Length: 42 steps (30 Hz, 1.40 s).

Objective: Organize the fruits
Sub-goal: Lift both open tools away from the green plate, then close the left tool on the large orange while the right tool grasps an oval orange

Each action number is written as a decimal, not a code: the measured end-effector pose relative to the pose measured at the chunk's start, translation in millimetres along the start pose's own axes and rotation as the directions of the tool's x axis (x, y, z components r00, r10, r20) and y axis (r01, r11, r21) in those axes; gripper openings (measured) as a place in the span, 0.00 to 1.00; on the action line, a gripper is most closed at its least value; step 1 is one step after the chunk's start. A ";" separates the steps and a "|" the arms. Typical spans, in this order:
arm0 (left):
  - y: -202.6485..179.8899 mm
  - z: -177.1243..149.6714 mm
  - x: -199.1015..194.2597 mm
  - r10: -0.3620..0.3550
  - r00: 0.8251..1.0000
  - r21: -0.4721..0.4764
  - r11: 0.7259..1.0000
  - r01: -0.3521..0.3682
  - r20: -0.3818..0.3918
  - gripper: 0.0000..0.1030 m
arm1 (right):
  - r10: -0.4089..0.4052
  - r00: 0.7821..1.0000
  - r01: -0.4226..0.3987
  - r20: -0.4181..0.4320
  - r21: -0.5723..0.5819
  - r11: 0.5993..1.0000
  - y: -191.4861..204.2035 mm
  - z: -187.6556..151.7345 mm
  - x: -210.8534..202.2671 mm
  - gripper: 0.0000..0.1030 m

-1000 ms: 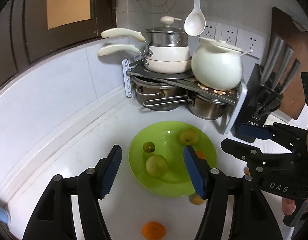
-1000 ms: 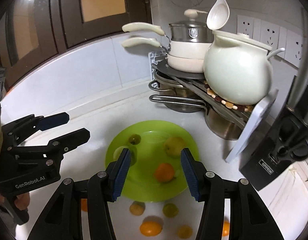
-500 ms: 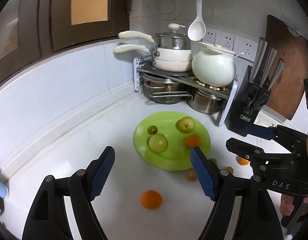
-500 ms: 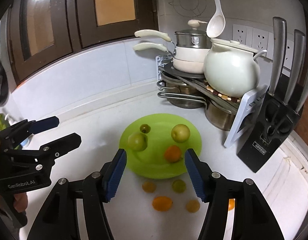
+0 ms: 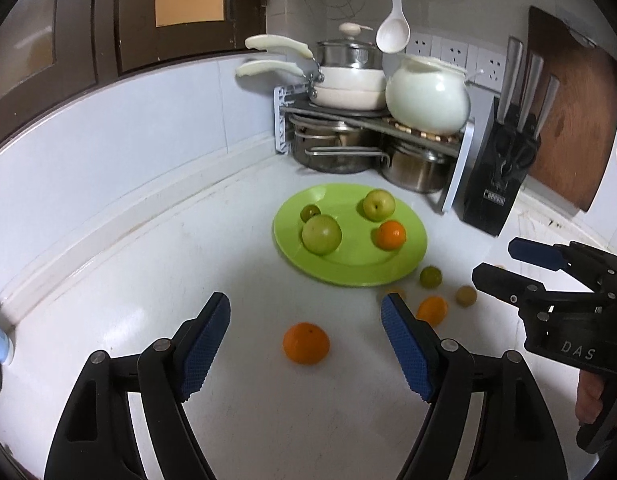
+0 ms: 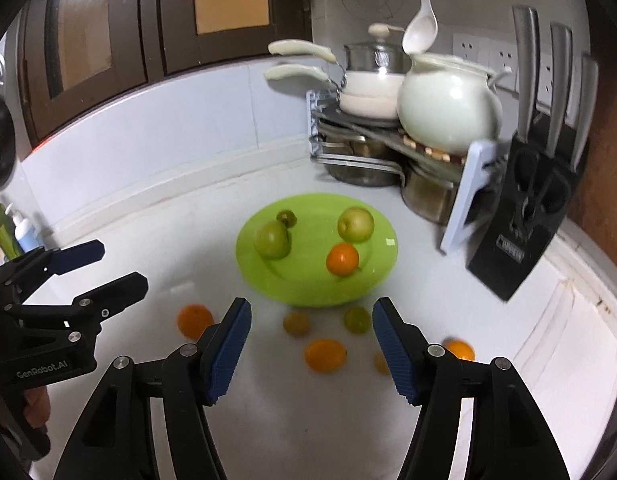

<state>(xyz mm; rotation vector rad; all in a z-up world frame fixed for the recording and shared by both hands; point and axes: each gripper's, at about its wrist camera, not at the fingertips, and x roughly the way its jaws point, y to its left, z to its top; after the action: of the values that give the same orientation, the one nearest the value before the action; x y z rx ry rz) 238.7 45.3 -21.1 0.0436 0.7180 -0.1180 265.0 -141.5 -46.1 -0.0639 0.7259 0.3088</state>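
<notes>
Your left gripper (image 5: 306, 344) hangs over the white counter (image 5: 120, 312) with its blue pads standing apart and nothing between them. Just ahead of it, framed by the two pads, sits a loose orange (image 5: 306, 343). Your right gripper (image 6: 310, 346) is likewise parted and empty; a second orange (image 6: 325, 355) lies on the counter just ahead of its pads, with a yellowish fruit (image 6: 296, 323) and a small green fruit (image 6: 357, 319) a little beyond, and another orange (image 6: 459, 349) off past its right finger.

Further ahead of both grippers lies the green plate (image 5: 408, 256), already carrying two green apples, a small dark-green fruit and one orange. Behind it the pot rack (image 5: 372, 124) fills the corner, with the knife block (image 5: 496, 184) to its right.

Step in hand, by my reading: collecting loose fruit onto the plate, part done. Next you'd lower each gripper around its nearest orange, close gently so it doesn't roll, then carry it forward to bare plate.
</notes>
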 end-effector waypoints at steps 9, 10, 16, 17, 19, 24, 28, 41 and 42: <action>-0.4 -26.6 15.9 -0.010 0.999 0.022 1.000 0.010 -0.037 0.75 | -0.010 0.998 0.012 -0.065 0.020 1.000 -2.6 -23.7 15.9 0.62; 0.4 -28.7 20.4 -0.008 0.999 0.019 1.000 0.009 -0.049 0.75 | -0.010 0.997 0.012 -0.079 0.021 1.000 -2.4 -25.8 19.5 0.62; 3.1 -35.2 50.2 -0.023 0.993 0.011 1.000 0.024 -0.115 0.75 | -0.007 0.991 0.012 -0.132 0.034 0.999 -5.0 -34.9 38.9 0.62; 2.9 -36.3 54.6 -0.023 0.992 0.013 1.000 0.024 -0.122 0.75 | -0.007 0.990 0.012 -0.140 0.036 0.999 -5.6 -35.6 41.9 0.62; 2.1 -38.4 65.1 -0.025 0.989 0.016 1.000 0.027 -0.146 0.75 | -0.010 0.988 0.015 -0.153 0.034 0.999 -7.2 -37.1 49.0 0.62; 2.2 -40.5 84.2 -0.022 0.984 0.018 1.000 0.025 -0.177 0.75 | -0.017 0.983 0.025 -0.185 0.042 0.999 -13.0 -38.6 66.0 0.61; 3.1 -38.4 98.1 -0.030 0.981 0.007 0.999 0.032 -0.193 0.72 | -0.016 0.980 0.025 -0.199 0.045 0.999 -14.6 -39.3 77.1 0.58; 2.9 -36.5 115.3 -0.053 0.971 -0.010 0.999 0.052 -0.231 0.42 | 0.022 0.971 -0.006 -0.237 0.068 0.998 -17.2 -39.6 99.6 0.45; 3.0 -36.6 115.0 -0.053 0.972 -0.011 0.999 0.052 -0.229 0.42 | 0.024 0.971 -0.009 -0.238 0.066 0.998 -16.7 -39.5 99.9 0.44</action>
<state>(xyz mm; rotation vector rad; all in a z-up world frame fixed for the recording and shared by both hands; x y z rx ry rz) 301.1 40.5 -124.4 0.0337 0.9511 -0.1632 315.0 -138.4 -142.6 -0.0342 0.9748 0.2963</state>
